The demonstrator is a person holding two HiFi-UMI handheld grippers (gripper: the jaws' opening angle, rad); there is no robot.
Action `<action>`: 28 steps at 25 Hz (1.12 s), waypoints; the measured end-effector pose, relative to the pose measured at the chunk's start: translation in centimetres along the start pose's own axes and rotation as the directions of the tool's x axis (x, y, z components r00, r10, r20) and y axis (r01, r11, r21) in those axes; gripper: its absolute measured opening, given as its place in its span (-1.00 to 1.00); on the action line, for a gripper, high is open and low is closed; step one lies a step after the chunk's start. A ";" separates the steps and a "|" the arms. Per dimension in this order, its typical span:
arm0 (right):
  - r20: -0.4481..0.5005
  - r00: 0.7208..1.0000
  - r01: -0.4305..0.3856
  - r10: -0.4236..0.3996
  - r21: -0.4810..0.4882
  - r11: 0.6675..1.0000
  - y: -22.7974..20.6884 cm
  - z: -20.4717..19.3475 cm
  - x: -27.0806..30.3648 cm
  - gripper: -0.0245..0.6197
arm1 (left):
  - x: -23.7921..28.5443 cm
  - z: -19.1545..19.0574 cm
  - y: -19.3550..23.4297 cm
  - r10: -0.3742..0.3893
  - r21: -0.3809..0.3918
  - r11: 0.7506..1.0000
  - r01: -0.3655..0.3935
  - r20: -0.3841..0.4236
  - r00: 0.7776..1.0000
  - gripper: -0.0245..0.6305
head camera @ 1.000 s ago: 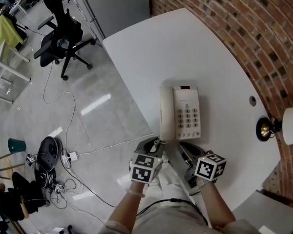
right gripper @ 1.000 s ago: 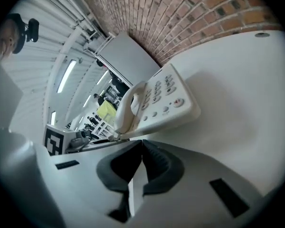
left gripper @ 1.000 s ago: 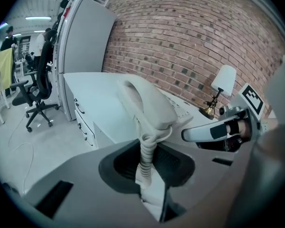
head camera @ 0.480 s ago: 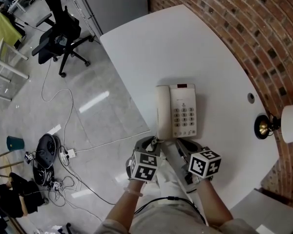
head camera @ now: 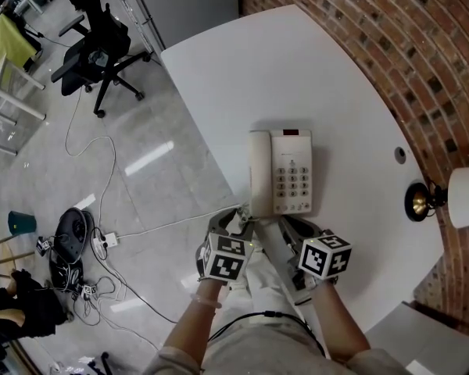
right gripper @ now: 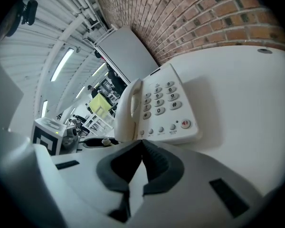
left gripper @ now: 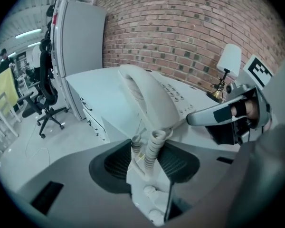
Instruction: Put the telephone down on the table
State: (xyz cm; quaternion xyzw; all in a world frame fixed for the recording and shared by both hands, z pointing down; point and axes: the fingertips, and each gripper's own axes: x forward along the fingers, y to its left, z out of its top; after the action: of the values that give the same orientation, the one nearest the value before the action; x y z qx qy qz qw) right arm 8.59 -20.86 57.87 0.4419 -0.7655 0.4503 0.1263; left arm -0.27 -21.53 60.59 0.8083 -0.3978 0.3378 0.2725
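Telephone (head camera: 281,172): flat on white table (head camera: 336,84), frame centre, handset in cradle. L tool (head camera: 236,221): at phone's lower-left corner, jaws just been opening, now spread, coiled cord (left gripper: 151,148) btwn them. R tool (right gripper: 141,145): pressed together, empty, just below phone.

Right claw (right gripper: 141,144) shut; left claw (left gripper: 145,151) just opening around cord (left gripper: 154,141).

"What sits up at ten o'clock?"

"A black office chair (head camera: 94,49) on a glossy grey floor (head camera: 164,182), with something yellow-green (head camera: 5,45) just past it."

"And at eight?"

"Tangled cables (head camera: 98,287) beside a white power strip (head camera: 105,245)."

"The right side?"

"A brick wall (head camera: 359,37) from one to four o'clock, and a white-shaded lamp (head camera: 463,198) at three."
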 end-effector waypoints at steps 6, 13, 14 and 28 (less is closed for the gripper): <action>0.005 1.000 -0.001 0.001 0.015 1.000 -0.1 0.1 0.0 -0.91 | -0.4 -0.5 -0.5 -0.112 -0.100 0.989 0.112 0.004 0.994 -0.18; 0.015 1.000 0.007 -0.006 -0.020 1.000 -0.1 -0.1 -0.4 -0.90 | -0.9 -0.5 -1.0 -0.121 -0.105 0.987 0.123 0.030 0.992 -0.18; 0.018 1.000 0.007 -0.007 -0.030 1.000 -0.2 -0.2 -0.6 -0.91 | -0.9 -0.5 -1.0 -0.116 -0.101 0.988 0.119 0.035 0.993 -0.18; 0.167 0.986 0.046 -0.017 -0.166 0.985 1.8 1.3 -4.0 -0.91 | -5.7 1.7 -0.2 -0.027 -0.029 0.999 0.034 0.218 0.976 -0.63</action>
State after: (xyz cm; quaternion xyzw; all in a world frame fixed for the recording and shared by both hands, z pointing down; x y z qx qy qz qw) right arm 9.78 -19.33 53.73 0.4774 -0.8017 0.3435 0.1067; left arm -2.18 -20.01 55.19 0.8420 -0.4180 0.2367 0.2456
